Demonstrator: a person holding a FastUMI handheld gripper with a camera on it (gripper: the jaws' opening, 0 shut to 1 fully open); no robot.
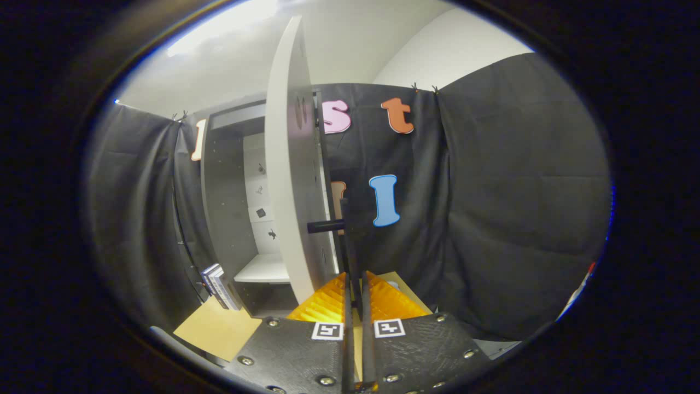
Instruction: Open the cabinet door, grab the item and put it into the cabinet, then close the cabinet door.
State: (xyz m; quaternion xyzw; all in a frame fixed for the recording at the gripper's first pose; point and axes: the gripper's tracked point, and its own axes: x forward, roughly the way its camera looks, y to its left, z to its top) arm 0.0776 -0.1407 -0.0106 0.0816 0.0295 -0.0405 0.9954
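The white cabinet door (290,180) stands swung open, edge-on to me, just ahead of the fingers. Its black handle (345,230) is a thin upright bar on a short peg, and the bar runs down between the fingers. My gripper (355,278) is shut on that bar, with only a narrow slit between the jaws. Left of the door the cabinet (229,208) shows its dark inner side wall and a white shelf (262,269). A small striped box (219,285), the item, stands on the tan tabletop (219,328) beside the cabinet's lower left corner.
Black cloth walls close in the booth to the left, behind and to the right. The tabletop's front edge runs just below the striped box. A white wall and ceiling rise above the cloth.
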